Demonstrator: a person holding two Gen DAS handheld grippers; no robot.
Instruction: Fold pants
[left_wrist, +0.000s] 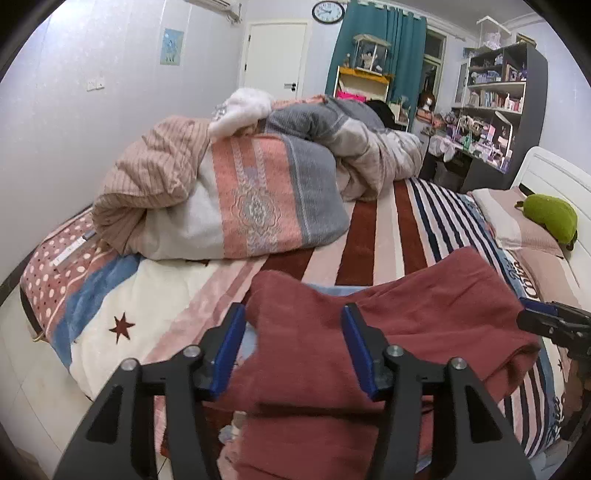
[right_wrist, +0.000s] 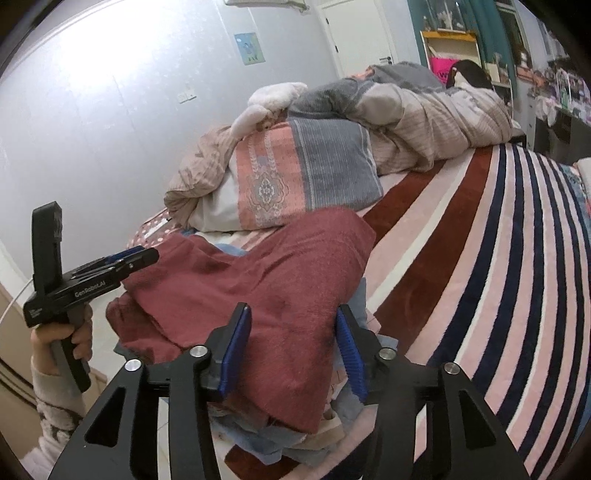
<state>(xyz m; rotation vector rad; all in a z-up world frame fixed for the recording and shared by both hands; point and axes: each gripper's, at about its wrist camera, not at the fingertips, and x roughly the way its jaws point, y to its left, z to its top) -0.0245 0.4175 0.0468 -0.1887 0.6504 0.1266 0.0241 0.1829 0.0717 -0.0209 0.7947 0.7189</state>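
The dull-red, soft brushed-fabric pants (left_wrist: 388, 317) lie folded into a thick, uneven stack near the front edge of the bed, on the plush striped bedspread (left_wrist: 373, 236) of pink, rust and navy bands. The left gripper (left_wrist: 293, 350), black angular links carrying flat blue pads (left_wrist: 229, 350), stands part open over the near end of the stack; the cloth lies between the jaws, and the pads appear clear of it. The right gripper (right_wrist: 293, 350) is likewise part open, its ribbed blue pads (right_wrist: 351, 354) flanking a rounded fold of the same red fabric without pinching it, though contact on the left pad cannot be ruled out. Crumpled pale-blue cloth (right_wrist: 280, 439) shows beneath the red stack at the bed edge. In the right wrist view a hand (right_wrist: 62, 343) in a patterned knit sleeve holds the left gripper's pistol handle. Behind the pants sits a bulky rolled quilt (left_wrist: 229, 199) with salmon, grey and cream panels. A green plush toy (left_wrist: 552, 218) rests on a beige pillow (left_wrist: 517, 225) at far right.
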